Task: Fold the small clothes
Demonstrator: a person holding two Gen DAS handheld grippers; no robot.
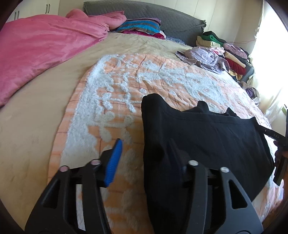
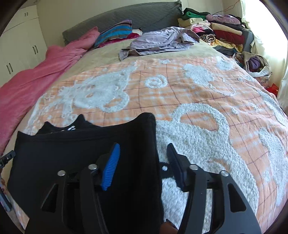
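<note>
A black garment lies folded flat on the orange and white bedspread, its folded edge towards me. My left gripper stands open over the garment's left edge; the left blue pad is over the bedspread and the right pad is over the black cloth. In the right wrist view the same garment fills the lower left. My right gripper is open astride its right edge, with one blue pad over the cloth and the other over the bedspread. Neither gripper's pads press on the cloth.
A pink blanket lies along the left of the bed. A crumpled lilac garment and a stack of folded clothes sit at the far right by the grey headboard. A striped pillow lies by it.
</note>
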